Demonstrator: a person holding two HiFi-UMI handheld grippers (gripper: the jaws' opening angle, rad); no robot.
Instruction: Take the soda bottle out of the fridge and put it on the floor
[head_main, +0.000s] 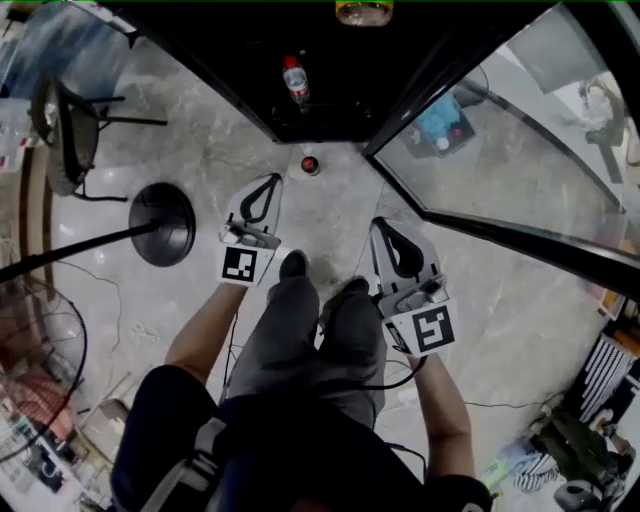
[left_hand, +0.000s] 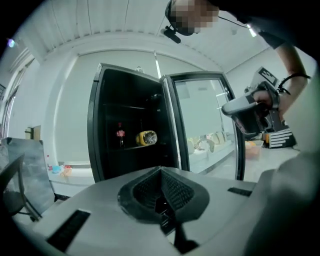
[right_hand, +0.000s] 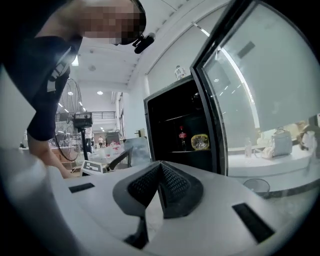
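- The soda bottle (head_main: 310, 165) stands upright on the floor (head_main: 200, 160), just in front of the open fridge (head_main: 350, 100); from the head view only its red cap and dark top show; neither pair of tongs touches it
- The left gripper (head_main: 274, 181) is clenched with nothing between its jaws, held near the bottle and on the person's side of it
- The right gripper (head_main: 380, 225) is likewise clenched and empty, further from the bottle
- Inside the fridge, a second bottle (head_main: 296, 80) with a red label stands on a shelf; a yellow thing (head_main: 363, 12) lies on the same shelf
- The glass door (head_main: 500, 160) is swung wide to the right
- The person's shoes (head_main: 293, 264) are between the grippers; a round black stand base (head_main: 165, 222) and a chair (head_main: 65, 130) are off to the left
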